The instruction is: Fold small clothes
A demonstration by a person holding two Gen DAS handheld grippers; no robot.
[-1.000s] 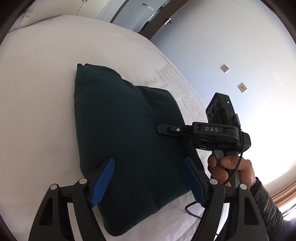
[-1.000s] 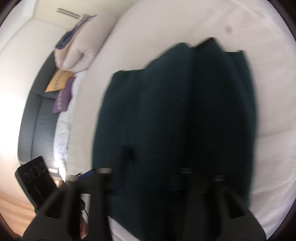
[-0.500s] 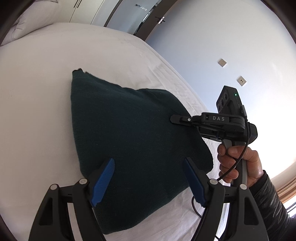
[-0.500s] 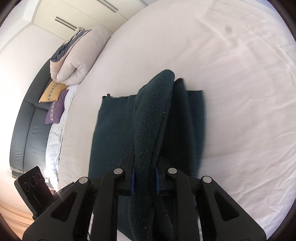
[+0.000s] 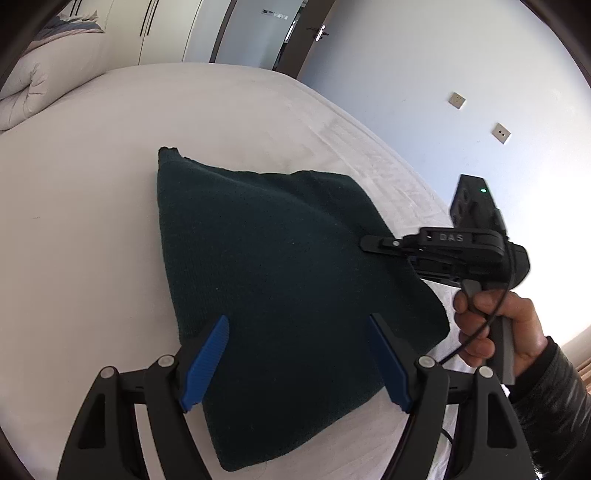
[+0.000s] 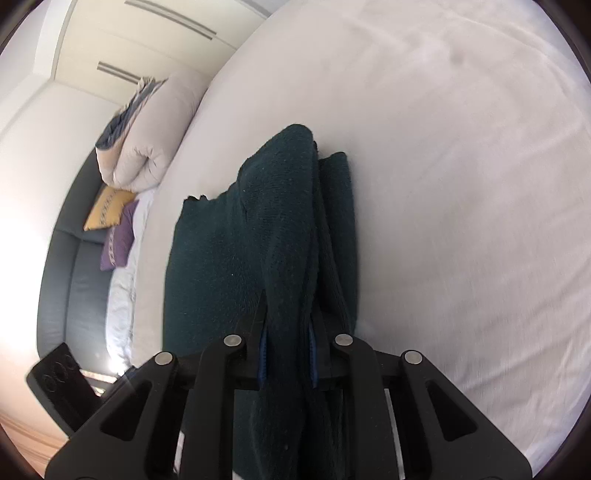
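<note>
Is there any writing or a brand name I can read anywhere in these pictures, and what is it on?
"DAS": raised letters on the black body of the right claw, seen from the left wrist view.
Sign above the door: too small to read.
Yellow cushion and purple cushion: patterned bands, no letters I can make out.
Nothing else bears text.

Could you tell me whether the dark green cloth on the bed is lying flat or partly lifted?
Partly lifted: the right gripper pinches a bunched edge of the dark green cloth, raising it off the bed.
</note>
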